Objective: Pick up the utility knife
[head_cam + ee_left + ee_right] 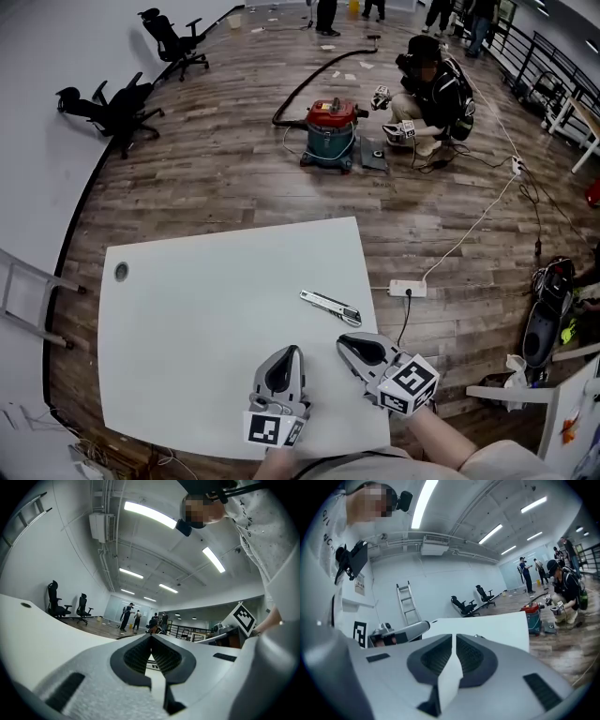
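Care mattered: the utility knife (330,307) lay flat on the desk (206,300), just ahead of the right tool (351,343), which was closed and empty like the left tool (289,352), so it needed to open first, then pinch the knife's middle.

We read no text, brands or numbers anywhere. The left gripper (292,351) and right gripper (343,340) carry only square marker patterns (410,382).
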Action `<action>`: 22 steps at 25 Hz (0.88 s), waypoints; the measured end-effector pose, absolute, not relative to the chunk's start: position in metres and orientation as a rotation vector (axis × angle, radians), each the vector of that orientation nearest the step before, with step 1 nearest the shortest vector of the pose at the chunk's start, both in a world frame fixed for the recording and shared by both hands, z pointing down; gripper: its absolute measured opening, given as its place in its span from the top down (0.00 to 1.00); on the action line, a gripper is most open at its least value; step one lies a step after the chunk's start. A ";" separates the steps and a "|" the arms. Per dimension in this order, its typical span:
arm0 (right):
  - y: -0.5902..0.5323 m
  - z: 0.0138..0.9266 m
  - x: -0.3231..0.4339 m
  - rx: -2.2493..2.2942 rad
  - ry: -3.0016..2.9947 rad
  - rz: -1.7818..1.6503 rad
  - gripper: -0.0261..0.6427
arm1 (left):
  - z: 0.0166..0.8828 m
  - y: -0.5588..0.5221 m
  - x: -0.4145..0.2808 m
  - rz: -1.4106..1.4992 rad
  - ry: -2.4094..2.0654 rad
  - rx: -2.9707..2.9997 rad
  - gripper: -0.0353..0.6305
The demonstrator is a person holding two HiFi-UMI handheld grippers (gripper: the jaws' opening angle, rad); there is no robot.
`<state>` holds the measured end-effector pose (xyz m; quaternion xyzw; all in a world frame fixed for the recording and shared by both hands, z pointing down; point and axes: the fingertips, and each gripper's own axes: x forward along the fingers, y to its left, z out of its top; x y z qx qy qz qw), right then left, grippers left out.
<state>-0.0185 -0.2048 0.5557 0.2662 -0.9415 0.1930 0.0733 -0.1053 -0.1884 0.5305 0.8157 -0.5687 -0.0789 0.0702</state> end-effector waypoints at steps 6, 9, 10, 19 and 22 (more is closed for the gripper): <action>-0.233 0.552 -0.028 0.737 -2.771 0.413 0.93 | 0.535 -0.203 -0.108 -0.234 -1.685 2.457 0.94; -0.246 0.560 -0.035 0.679 -2.706 0.340 0.81 | 0.540 -0.207 -0.109 -0.222 -1.677 2.461 0.94; -0.250 0.563 -0.038 0.658 -2.678 0.312 0.78 | 0.541 -0.209 -0.110 -0.219 -1.674 2.463 0.94; -0.271 0.612 -0.046 0.456 -2.454 0.293 0.59 | 0.552 -0.223 -0.112 -0.211 -1.647 2.455 0.94; -0.271 0.631 -0.046 0.418 -2.373 0.317 0.58 | 0.552 -0.228 -0.113 -0.225 -1.640 2.453 0.94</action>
